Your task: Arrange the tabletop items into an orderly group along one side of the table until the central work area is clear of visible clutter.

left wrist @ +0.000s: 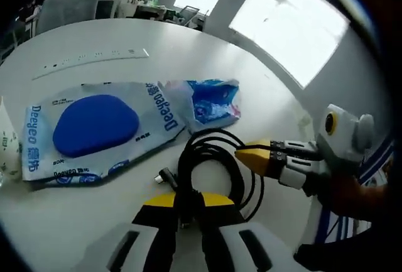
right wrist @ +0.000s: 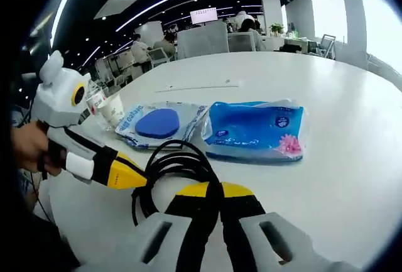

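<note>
Both my grippers on the coiled black cable

My left gripper and right gripper are each pinched on the coiled black cable, which lies on the white table just beside the white-and-blue wipes pack.

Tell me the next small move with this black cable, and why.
Probably carry the cable toward the wipes pack and tissue pack. Both the left gripper and right gripper appear closed on its coil, and it lies apart from those packs.
</note>
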A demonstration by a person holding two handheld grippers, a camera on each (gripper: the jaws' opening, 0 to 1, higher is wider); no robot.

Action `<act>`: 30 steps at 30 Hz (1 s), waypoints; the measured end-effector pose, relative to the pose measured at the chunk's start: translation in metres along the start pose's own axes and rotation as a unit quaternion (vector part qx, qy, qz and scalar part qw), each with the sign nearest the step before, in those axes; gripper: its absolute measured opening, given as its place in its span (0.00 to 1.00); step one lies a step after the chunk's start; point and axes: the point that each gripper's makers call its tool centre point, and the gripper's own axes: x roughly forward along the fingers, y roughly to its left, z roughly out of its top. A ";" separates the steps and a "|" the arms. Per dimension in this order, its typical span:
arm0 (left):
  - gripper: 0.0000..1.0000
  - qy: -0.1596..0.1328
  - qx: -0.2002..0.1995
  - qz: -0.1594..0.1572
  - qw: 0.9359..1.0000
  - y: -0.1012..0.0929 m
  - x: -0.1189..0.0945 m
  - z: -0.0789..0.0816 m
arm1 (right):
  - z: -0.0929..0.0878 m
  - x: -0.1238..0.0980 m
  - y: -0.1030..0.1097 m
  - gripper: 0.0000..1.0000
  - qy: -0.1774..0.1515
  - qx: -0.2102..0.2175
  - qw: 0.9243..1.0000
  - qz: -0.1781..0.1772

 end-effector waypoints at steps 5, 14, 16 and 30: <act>0.10 -0.007 0.009 0.001 1.000 0.000 -0.004 -0.002 | 0.005 -0.002 -0.002 0.08 -0.013 0.004 1.000 0.006; 0.22 -0.046 0.041 0.004 0.998 -0.003 -0.020 0.001 | 0.006 -0.016 0.008 0.29 -0.028 -0.017 0.999 0.028; 0.25 -0.061 0.039 0.004 0.997 -0.003 -0.027 0.002 | 0.009 -0.021 0.011 0.33 -0.035 -0.018 0.999 0.032; 0.43 -0.154 0.055 0.054 0.985 0.026 -0.083 0.010 | 0.028 -0.053 0.025 0.64 -0.083 -0.049 0.994 0.049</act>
